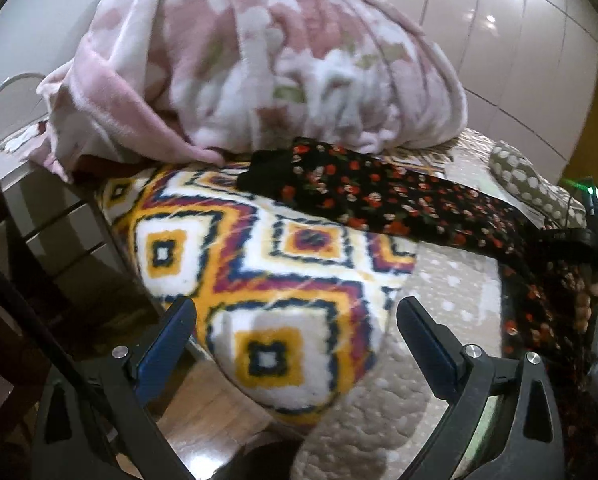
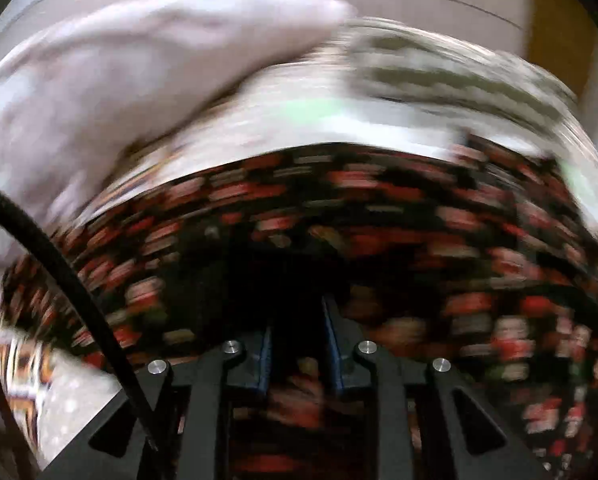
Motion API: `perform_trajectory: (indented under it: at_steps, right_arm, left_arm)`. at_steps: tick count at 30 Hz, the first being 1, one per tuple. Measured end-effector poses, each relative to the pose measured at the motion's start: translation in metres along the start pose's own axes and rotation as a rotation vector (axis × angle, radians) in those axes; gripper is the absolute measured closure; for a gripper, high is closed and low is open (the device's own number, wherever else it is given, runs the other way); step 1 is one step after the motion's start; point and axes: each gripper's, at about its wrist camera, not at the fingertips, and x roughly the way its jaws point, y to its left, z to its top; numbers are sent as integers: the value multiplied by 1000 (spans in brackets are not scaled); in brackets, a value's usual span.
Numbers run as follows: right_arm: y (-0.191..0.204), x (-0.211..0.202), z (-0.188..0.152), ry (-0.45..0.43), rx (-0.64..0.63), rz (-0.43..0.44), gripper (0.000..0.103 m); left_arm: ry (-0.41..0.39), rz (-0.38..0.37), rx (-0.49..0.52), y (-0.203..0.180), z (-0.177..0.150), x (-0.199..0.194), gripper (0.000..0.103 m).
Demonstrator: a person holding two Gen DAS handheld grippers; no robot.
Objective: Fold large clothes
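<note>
One floral garment (image 1: pixel 375 196), two claws over the bed (image 1: pixel 455 280).
Left claw (image 1: pixel 295 320) gapes empty at 6 o'clock; right claw (image 2: pixel 297 316), nearly closed, pinches the garment's edge, draped toward 3 o'clock beside one pink blanket (image 1: pixel 259 60).

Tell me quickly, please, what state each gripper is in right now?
Left gripper: open, jaws wide apart, nothing between them.
Right gripper: jaws narrowed on the black garment with red flowers.
</note>
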Motion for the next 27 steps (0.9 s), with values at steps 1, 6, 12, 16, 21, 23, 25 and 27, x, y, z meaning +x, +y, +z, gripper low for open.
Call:
perform_trajectory:
  at_steps: [1,6,12,16,21,23,25,27]
  right_arm:
    - [30,1,-6,9,-71,69,73]
    - [110,-24,-39,14,-284,208,61]
    - [101,-92,-76,-57,-387,132,39]
    - [57,-130,-97,-77,-381,80,39]
    - [-7,-160,-121,-80,-251,8,38]
    - [-29,-166,-129,-82,-190,-7,38]
    - [-46,-171,-136,-82,-138,-14,38]
    - [-64,-173,-143,-80,-79,-16,38]
  left_arm:
    - [2,4,-10,2,0,1,3]
    - [2,18,-28,5,10,5,3]
    - [-26,73,9,6,52,33,3]
    - [-23,112,33,9,86,70,3]
    - [63,230,80,12,110,127,3]
    - [123,145,30,17,112,142,3]
    - [181,93,-14,19,113,158,3]
    - [200,86,-8,14,114,171,30]
